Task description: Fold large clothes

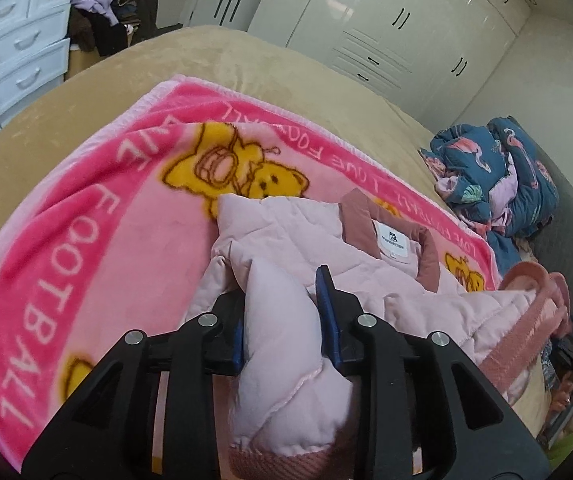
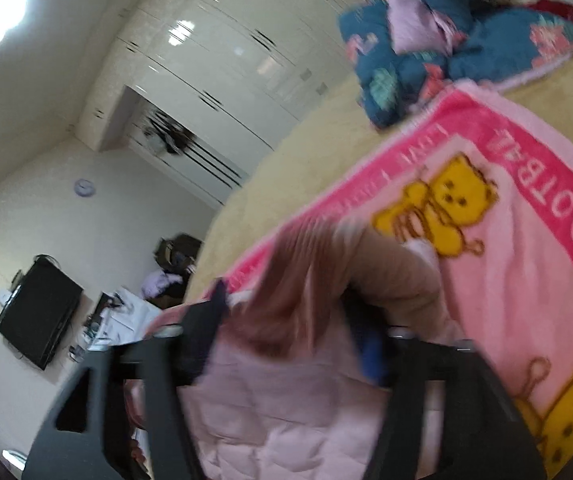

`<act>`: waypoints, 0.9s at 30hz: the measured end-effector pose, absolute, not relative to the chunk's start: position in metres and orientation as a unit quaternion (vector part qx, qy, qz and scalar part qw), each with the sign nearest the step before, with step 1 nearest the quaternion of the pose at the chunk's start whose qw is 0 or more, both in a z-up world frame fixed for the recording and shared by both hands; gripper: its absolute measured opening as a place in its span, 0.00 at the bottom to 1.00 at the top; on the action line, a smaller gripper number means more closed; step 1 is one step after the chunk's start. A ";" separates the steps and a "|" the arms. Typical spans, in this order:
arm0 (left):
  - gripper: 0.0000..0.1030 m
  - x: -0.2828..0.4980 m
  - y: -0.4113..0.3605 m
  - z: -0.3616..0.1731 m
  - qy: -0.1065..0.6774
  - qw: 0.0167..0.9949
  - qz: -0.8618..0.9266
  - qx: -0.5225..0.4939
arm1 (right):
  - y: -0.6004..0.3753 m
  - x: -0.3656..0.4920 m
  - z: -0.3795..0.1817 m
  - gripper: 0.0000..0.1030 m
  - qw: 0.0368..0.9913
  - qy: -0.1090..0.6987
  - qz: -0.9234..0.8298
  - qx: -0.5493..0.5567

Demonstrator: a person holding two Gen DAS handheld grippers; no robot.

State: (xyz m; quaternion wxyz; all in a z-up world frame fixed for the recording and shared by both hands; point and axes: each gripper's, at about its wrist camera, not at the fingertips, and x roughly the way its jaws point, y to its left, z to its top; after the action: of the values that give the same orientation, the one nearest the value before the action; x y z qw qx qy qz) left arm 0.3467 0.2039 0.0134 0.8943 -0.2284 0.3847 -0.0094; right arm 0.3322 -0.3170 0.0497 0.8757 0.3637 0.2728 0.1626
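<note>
Left of the left gripper (image 1: 282,312), drawers (image 1: 22,46); its pads clamp the pale pink jacket (image 1: 306,248) on the pink blanket (image 1: 98,208) ahead. Wardrobes (image 1: 386,20) beyond. The right gripper (image 2: 294,328) spreads wide around the jacket's hem.

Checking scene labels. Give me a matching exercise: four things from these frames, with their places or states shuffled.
Things:
1 pink jacket
2 bear blanket
3 flamingo bedding
4 drawer unit

Places or states:
A bunched up beyond the blanket's edge
B spread flat on the tan bed
C standing by the wall
D lying on the blanket, a fold between the left gripper's fingers

Pairs: 1-D, 2-B, 3-A, 4-C
</note>
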 end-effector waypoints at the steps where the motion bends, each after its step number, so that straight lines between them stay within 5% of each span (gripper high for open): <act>1: 0.22 0.347 0.205 0.012 0.383 0.894 -0.011 -0.231 | -0.309 0.325 0.055 0.71 0.883 0.262 0.172 0.349; 12: 0.59 0.349 0.199 0.028 0.360 0.905 -0.056 -0.221 | -0.126 0.308 0.000 0.76 0.880 0.381 0.269 0.093; 27: 0.83 0.327 0.209 0.062 0.323 0.886 -0.131 -0.306 | -0.111 0.334 -0.039 0.79 0.875 0.406 0.238 0.115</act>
State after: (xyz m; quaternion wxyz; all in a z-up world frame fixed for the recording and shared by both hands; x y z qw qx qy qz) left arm 0.3274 0.2088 0.0622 0.8860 -0.3057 0.3230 -0.1314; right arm 0.3344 -0.1110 -0.0388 0.8749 0.1148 0.4062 0.2377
